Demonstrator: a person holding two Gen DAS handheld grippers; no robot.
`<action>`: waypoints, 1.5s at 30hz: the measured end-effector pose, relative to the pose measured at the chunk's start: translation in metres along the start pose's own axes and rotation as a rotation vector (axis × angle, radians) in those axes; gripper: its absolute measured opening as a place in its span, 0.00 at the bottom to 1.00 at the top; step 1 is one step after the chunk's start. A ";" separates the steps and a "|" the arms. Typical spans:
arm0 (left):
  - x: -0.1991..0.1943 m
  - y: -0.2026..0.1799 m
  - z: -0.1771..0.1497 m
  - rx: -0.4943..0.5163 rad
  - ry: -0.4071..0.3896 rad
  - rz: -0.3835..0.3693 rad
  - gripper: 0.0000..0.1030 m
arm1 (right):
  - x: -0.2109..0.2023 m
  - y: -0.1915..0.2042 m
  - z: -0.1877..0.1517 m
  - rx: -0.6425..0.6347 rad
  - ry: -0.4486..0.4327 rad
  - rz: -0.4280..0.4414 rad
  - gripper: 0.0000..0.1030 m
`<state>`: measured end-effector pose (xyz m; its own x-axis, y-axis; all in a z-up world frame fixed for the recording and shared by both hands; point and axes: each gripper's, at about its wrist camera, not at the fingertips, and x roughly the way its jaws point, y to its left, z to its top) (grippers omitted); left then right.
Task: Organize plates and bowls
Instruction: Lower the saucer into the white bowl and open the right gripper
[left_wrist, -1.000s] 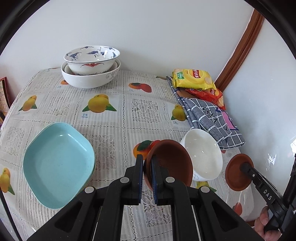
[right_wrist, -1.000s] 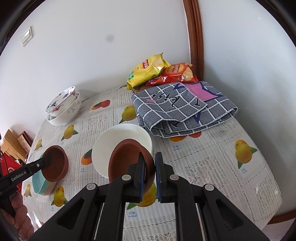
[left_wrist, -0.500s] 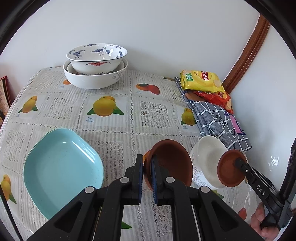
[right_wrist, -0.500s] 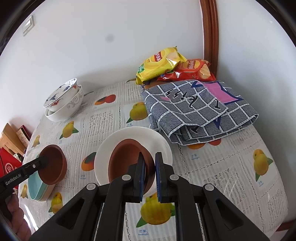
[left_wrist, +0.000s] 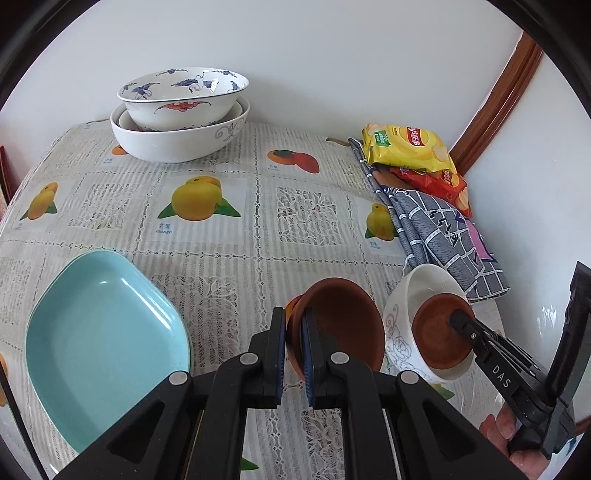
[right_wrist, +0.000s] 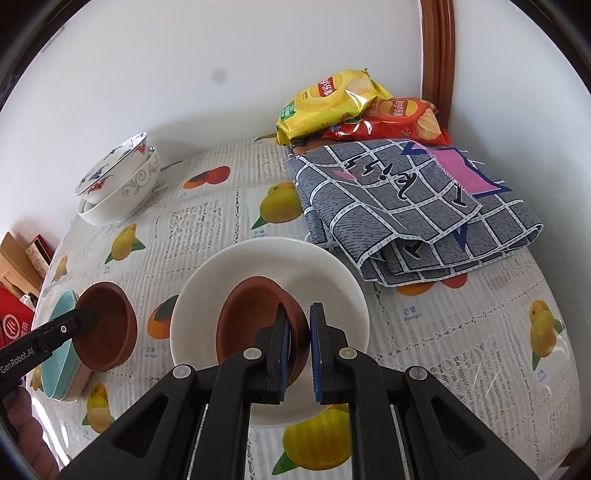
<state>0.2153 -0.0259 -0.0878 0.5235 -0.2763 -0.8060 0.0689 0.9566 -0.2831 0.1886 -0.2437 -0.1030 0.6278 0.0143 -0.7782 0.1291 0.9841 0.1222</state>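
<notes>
A: How far along was the sorting?

B: Partly done, by my reading. At the far left a blue-and-white painted porcelain bowl (left_wrist: 183, 94) sat nested in a larger white bowl with grey scrollwork (left_wrist: 177, 138), and the pale turquoise squarish plates (left_wrist: 103, 343) lay stacked near left.

A: And the two brown ones?

B: Both in hand. The right gripper (right_wrist: 297, 354) was clamped on the rim of a small brown clay-coloured bowl (right_wrist: 255, 321), holding it tilted inside the white round bowl (right_wrist: 269, 325) near the grey checked folded cloth (right_wrist: 406, 206); whether it touched bottom I couldn't tell. The left gripper (left_wrist: 293, 354) was pinching the rim of a second brown bowl (left_wrist: 340, 325), between the turquoise plates and the white bowl.

A: What remained?

B: Probably releasing the first and nesting the second on it.
</notes>
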 end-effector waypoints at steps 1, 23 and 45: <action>0.001 0.000 0.000 0.000 0.002 -0.001 0.08 | 0.002 0.001 0.000 -0.001 0.004 0.001 0.10; 0.013 0.002 0.002 -0.008 0.025 -0.006 0.08 | 0.023 0.014 0.002 -0.103 0.026 -0.103 0.11; 0.014 0.004 0.004 -0.013 0.030 0.003 0.09 | 0.035 0.024 -0.006 -0.197 0.067 -0.145 0.17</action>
<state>0.2258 -0.0251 -0.0982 0.4979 -0.2761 -0.8221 0.0558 0.9562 -0.2873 0.2093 -0.2185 -0.1308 0.5605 -0.1242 -0.8188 0.0582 0.9921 -0.1107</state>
